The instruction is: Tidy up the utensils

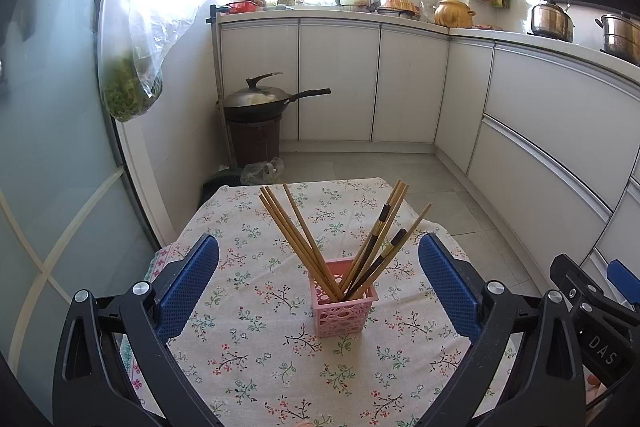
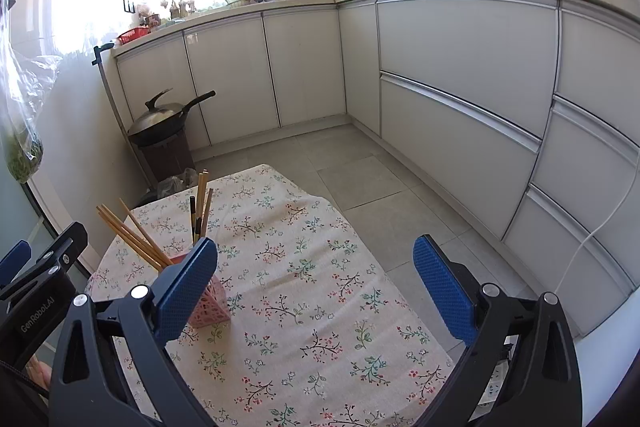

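Note:
A small pink perforated basket (image 1: pixel 345 301) stands on a table under a floral cloth (image 1: pixel 256 355). Several wooden chopsticks (image 1: pixel 298 239) lean left out of it, and several dark-banded ones (image 1: pixel 380 247) lean right. My left gripper (image 1: pixel 319 281) is open, its blue pads either side of the basket and a little short of it, holding nothing. In the right wrist view the basket (image 2: pixel 210 309) and chopsticks (image 2: pixel 132 239) sit partly behind the left blue pad. My right gripper (image 2: pixel 315 287) is open over bare cloth to the basket's right, holding nothing.
The floral table (image 2: pixel 320 327) ends at a grey tiled floor (image 2: pixel 360 179). White cabinets (image 2: pixel 460 99) run along the back and right. A lidded wok (image 1: pixel 260 99) rests on a brown stand in the corner. A plastic bag of greens (image 1: pixel 132 83) hangs at left.

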Motion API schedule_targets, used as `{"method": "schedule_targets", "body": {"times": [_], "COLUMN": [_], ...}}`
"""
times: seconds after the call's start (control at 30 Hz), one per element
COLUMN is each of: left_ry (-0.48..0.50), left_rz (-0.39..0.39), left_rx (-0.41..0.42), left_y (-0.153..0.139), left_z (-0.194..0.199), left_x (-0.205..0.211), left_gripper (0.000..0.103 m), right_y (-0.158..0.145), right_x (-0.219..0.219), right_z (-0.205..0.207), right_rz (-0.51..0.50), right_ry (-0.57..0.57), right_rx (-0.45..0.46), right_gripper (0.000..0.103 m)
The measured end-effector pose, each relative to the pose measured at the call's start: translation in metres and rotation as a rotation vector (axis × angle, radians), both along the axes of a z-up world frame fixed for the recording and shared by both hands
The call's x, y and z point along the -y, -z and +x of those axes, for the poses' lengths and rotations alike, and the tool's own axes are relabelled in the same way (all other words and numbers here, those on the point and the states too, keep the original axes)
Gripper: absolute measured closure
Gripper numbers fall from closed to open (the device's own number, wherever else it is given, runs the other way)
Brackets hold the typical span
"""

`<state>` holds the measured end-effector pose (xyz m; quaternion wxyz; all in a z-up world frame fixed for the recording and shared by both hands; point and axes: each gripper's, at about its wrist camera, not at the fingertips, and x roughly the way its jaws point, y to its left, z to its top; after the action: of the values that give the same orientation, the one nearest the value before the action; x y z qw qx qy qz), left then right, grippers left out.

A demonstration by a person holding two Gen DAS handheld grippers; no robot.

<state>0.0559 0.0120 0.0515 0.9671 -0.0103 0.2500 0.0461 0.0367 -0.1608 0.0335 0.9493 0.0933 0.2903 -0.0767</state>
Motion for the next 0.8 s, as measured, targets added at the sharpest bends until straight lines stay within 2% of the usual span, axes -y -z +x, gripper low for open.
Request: {"method": "schedule_targets", "body": {"times": [0.37, 0.43, 0.5, 0.57, 0.6, 0.67, 0.8], "left_ry": [0.006, 0.053, 0.097, 0.087, 0.077, 0.062, 0.044], "left_rz": [-0.016, -0.081, -0.208, -0.321, -0.335, -0.302, -0.264], "left_rx": [-0.007, -0.049, -0.134, -0.193, -0.209, -0.247, -0.239], "left_y": [0.0, 0.003, 0.013, 0.028, 0.034, 0.045, 0.053], "left_z": [0.002, 0.009, 0.022, 0.033, 0.038, 0.045, 0.048], "left_x": [-0.002, -0.006, -0.017, -0.031, -0.034, -0.036, -0.037], "left_gripper": [0.007, 0.007, 0.007, 0.007, 0.007, 0.007, 0.008], "right_y": [-0.001, 0.001, 0.003, 0.005, 0.006, 0.008, 0.013], "right_x": [0.0, 0.001, 0.002, 0.004, 0.006, 0.009, 0.015], "right_z": [0.0, 0.0, 0.001, 0.002, 0.003, 0.005, 0.007], "right_rz": [0.001, 0.004, 0.01, 0.018, 0.023, 0.031, 0.047], "right_ry": [0.001, -0.001, 0.001, 0.004, 0.004, 0.005, 0.008], "right_rx": [-0.001, -0.005, -0.013, -0.024, -0.031, -0.041, -0.061], "right_gripper": [0.007, 0.007, 0.007, 0.007, 0.007, 0.007, 0.007]}}
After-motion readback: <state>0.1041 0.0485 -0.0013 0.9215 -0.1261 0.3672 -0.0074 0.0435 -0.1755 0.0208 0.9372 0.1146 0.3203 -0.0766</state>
